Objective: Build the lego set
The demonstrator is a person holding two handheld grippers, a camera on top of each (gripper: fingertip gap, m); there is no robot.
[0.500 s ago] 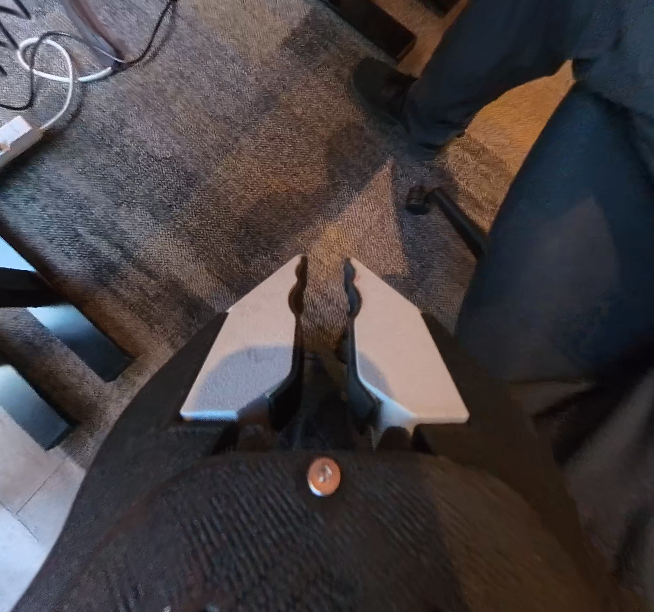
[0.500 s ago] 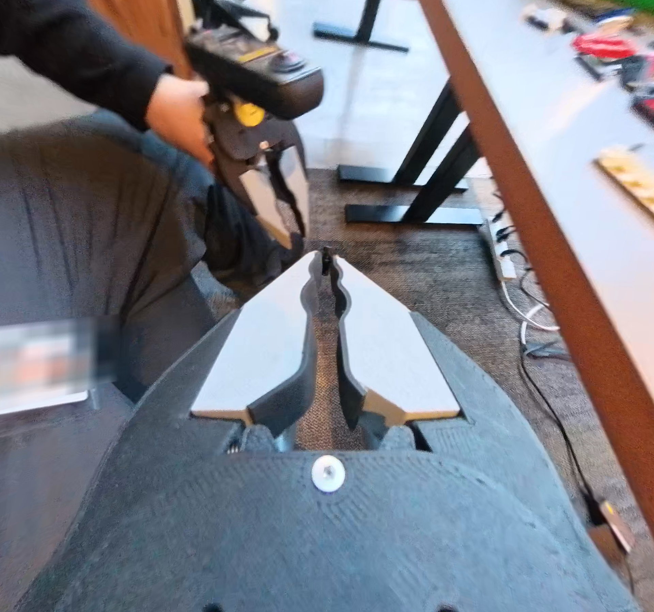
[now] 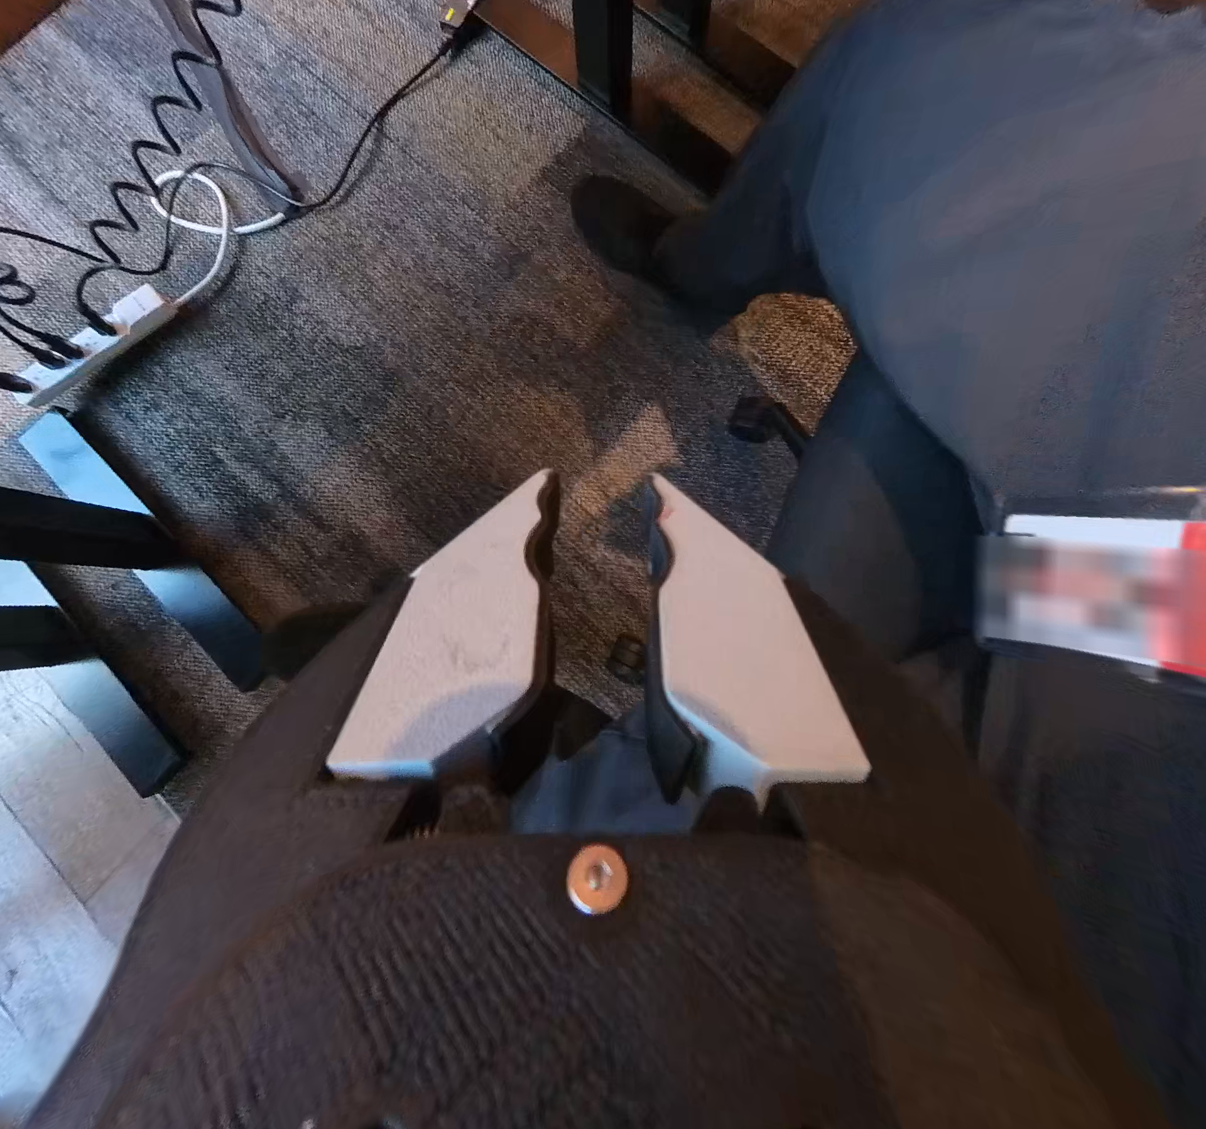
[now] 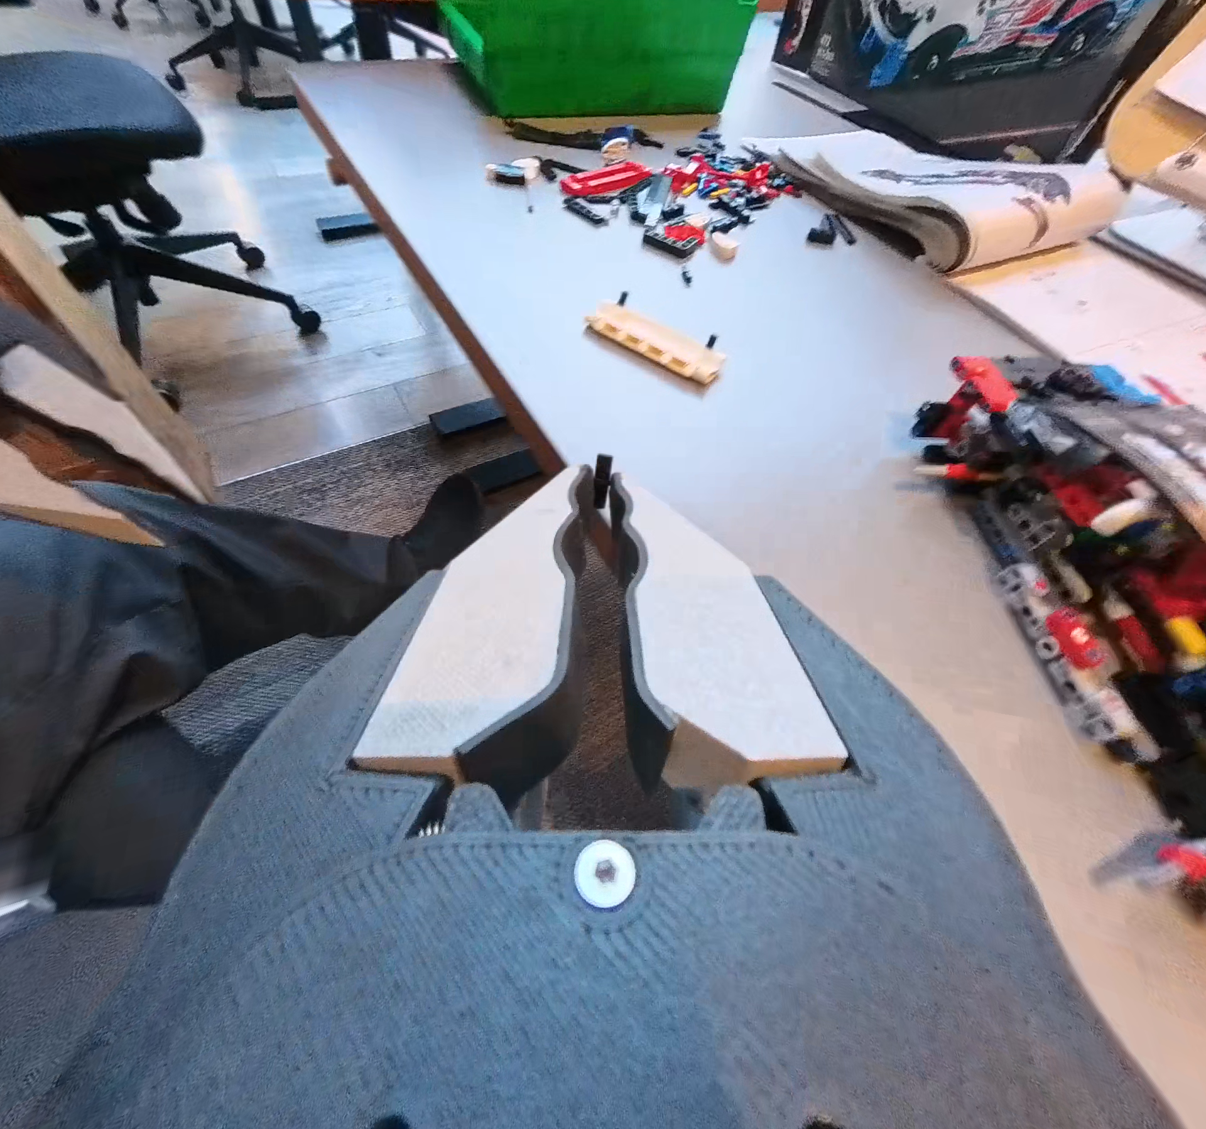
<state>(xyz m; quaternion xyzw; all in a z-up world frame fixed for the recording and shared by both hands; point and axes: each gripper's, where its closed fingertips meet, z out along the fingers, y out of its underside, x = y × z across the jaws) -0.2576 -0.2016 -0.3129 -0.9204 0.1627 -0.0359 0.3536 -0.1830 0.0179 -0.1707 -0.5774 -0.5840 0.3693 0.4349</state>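
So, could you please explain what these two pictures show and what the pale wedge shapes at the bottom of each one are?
Each picture comes from a camera mounted on a hand-held gripper, looking forward along its two pale fingers. There is no robot arm; a person carries one in each hand.

The left wrist view points down at the carpet under a desk: the left gripper is open and empty, with cables and a power strip on the floor and the person's trouser leg beside it.

The right wrist view looks across the table. The right gripper is shut on a small black piece. On the table lie loose lego parts, a cream beam, a green bin, an open instruction booklet and a partly built model.
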